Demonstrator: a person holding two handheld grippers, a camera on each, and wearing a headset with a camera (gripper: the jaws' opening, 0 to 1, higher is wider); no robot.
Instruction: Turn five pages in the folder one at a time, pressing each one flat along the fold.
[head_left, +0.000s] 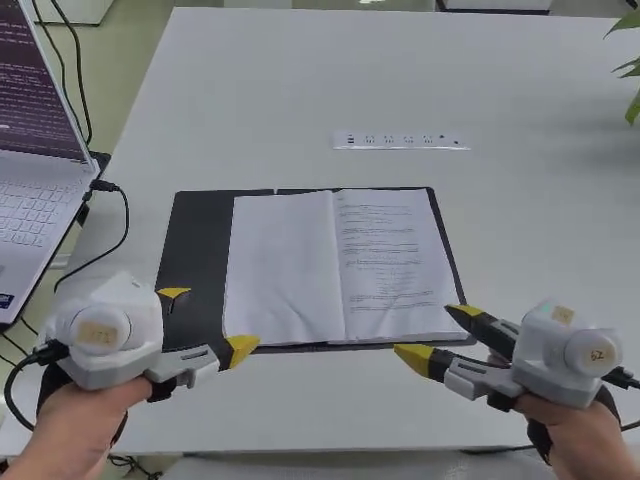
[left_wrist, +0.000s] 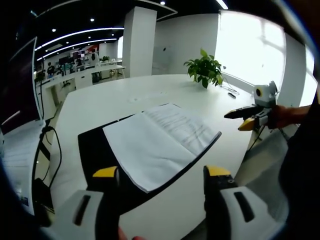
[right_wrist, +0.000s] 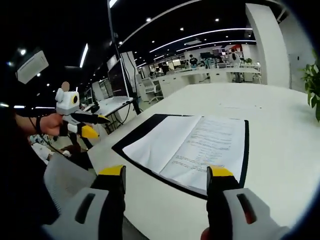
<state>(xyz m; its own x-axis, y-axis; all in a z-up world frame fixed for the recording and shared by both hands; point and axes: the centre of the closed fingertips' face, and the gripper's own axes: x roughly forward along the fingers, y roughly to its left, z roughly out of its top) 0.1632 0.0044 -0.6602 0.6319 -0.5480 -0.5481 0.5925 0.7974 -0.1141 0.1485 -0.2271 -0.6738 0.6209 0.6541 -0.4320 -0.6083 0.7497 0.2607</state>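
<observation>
Jaws apart: left claw (head_left: 208, 319), right claw (head_left: 436, 332) | folder (head_left: 300, 270) open, right page printed

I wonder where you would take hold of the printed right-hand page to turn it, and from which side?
Take the printed page by its near outer corner, coming from the right with the right hand-held gripper, whose jaws are open close by. The page is held at the central fold, so its right edge is free; it lies flat, so probably slip one jaw under.
</observation>
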